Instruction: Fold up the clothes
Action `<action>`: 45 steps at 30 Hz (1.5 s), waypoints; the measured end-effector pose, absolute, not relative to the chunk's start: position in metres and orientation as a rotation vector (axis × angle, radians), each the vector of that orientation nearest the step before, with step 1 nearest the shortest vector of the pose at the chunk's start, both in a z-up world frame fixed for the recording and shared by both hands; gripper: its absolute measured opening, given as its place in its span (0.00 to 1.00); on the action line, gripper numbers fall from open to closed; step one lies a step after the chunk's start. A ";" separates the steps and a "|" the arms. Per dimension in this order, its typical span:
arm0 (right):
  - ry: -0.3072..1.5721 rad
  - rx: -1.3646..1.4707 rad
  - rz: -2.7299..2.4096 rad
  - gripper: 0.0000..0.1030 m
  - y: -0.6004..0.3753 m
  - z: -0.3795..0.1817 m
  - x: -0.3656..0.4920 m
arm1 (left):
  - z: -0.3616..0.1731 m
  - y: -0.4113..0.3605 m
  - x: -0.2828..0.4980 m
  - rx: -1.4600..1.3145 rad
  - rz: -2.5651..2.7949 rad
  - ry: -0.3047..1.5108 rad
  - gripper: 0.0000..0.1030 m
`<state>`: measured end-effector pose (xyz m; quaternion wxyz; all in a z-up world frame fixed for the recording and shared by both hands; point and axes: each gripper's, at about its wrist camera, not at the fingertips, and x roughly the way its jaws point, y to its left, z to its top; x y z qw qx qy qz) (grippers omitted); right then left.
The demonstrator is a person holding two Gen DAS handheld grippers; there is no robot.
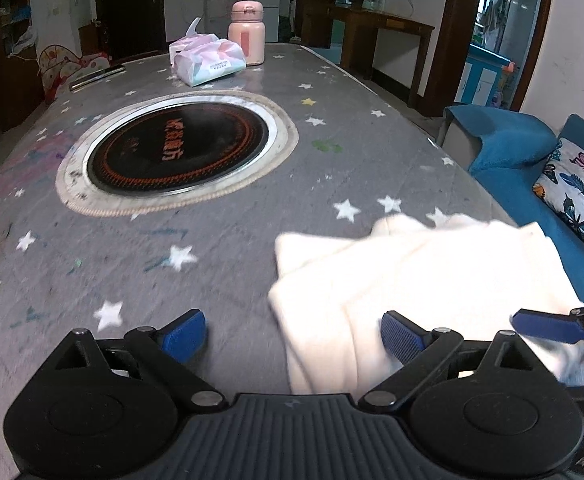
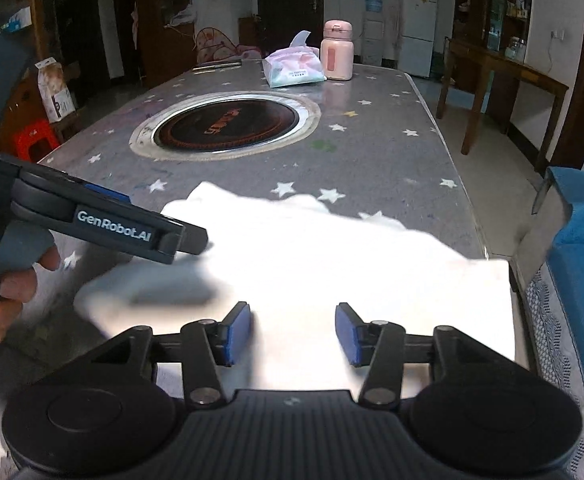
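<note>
Where the two wrist views differ, each one mainly shows the opposite tool. Only the right wrist view shows the left gripper (image 2: pixel 188 236) from the side, as a dark body crossing in from the left with a hand (image 2: pixel 8 292) wrapped around its grip; it also shows a red stool (image 2: pixel 34 142) and a white carton (image 2: pixel 54 88) beside the table. Only the left wrist view shows a blue sofa (image 1: pixel 532 148) with a butterfly-print cushion (image 1: pixel 580 188), and one blue finger of the right gripper (image 1: pixel 548 326) entering at the right edge.

Both views share the grey star-print tablecloth (image 1: pixel 212 248), a round black hotplate (image 1: pixel 178 152) set into the table, a tissue pack (image 1: pixel 208 60) and a pink flask (image 1: pixel 246 34) at the far end.

The white garment (image 2: pixel 332 264) lies on the near right part of the table, reaching its right edge. It is folded into a rough rectangle with stacked layers visible along its left side; detail is washed out by glare and blur.

Left gripper: fingers spread wide, nothing between them; the right-hand pad (image 1: pixel 402 336) sits over the garment's left edge, the other pad over bare cloth. Right gripper: fingers spread, hovering over the garment's near portion; no fabric is pinched.
</note>
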<state>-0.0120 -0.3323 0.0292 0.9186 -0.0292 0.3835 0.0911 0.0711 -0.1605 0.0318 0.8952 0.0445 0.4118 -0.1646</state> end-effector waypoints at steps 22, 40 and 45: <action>0.750 -0.006 0.065 0.54 -0.359 0.026 -0.066 | 0.022 -0.134 0.023 0.098 -0.339 0.805 0.97; 0.722 0.013 0.037 0.92 -0.351 0.024 -0.083 | 0.026 -0.117 0.004 0.031 -0.367 0.816 1.00; 0.732 0.015 0.030 1.00 -0.348 0.021 -0.092 | 0.026 -0.116 -0.007 0.053 -0.390 0.812 1.00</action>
